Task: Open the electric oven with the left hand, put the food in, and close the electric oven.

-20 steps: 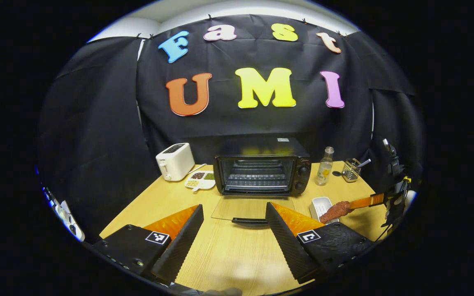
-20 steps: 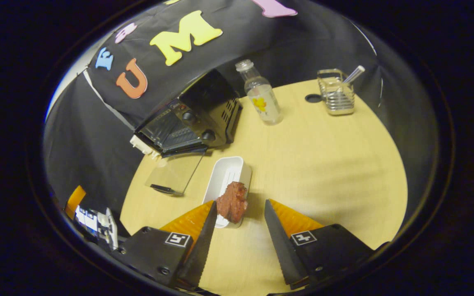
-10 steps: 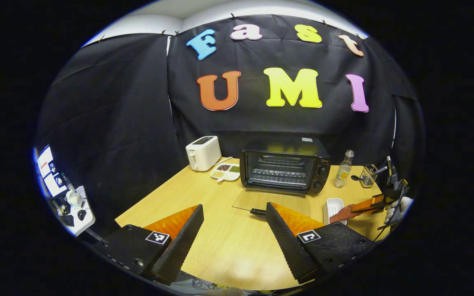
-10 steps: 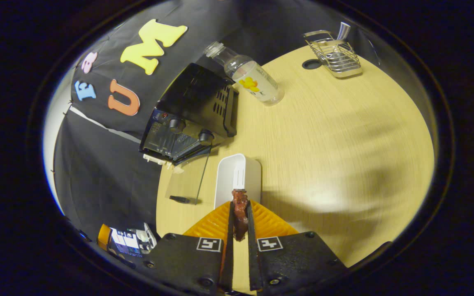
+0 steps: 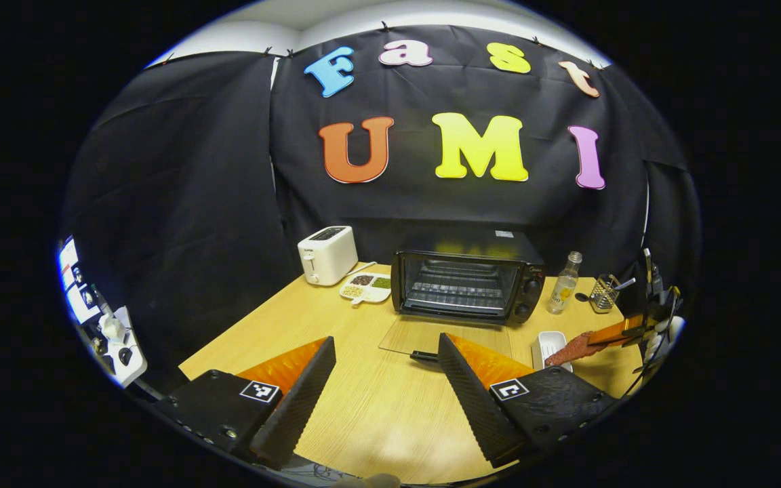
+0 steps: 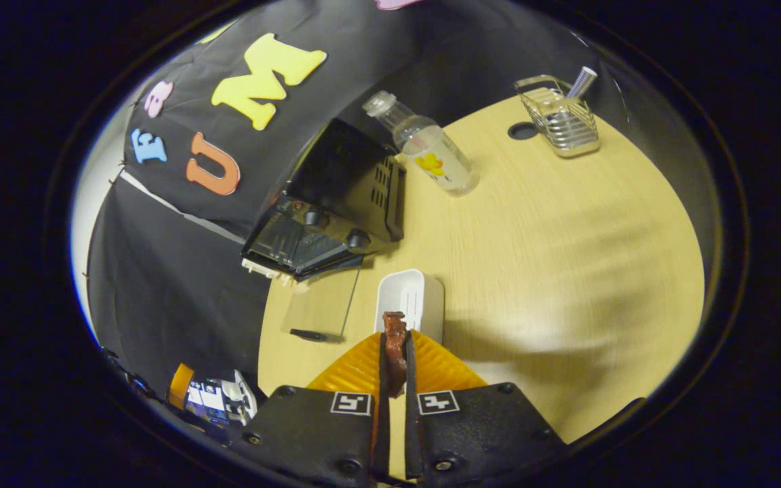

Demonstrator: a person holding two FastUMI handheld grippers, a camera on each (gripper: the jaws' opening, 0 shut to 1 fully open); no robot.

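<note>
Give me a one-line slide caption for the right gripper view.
Right gripper shut on the meat piece above the white tray, oven door open.

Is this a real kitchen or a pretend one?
Probably a pretend kitchen, set up in a booth: a wooden table holds an electric oven with its door open and a toaster, with black cloth hung behind instead of kitchen walls.

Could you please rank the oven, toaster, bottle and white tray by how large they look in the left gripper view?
1. Oven
2. Toaster
3. Bottle and white tray: look alike, and the tray lies nearer and partly hidden, so unranked.
</note>
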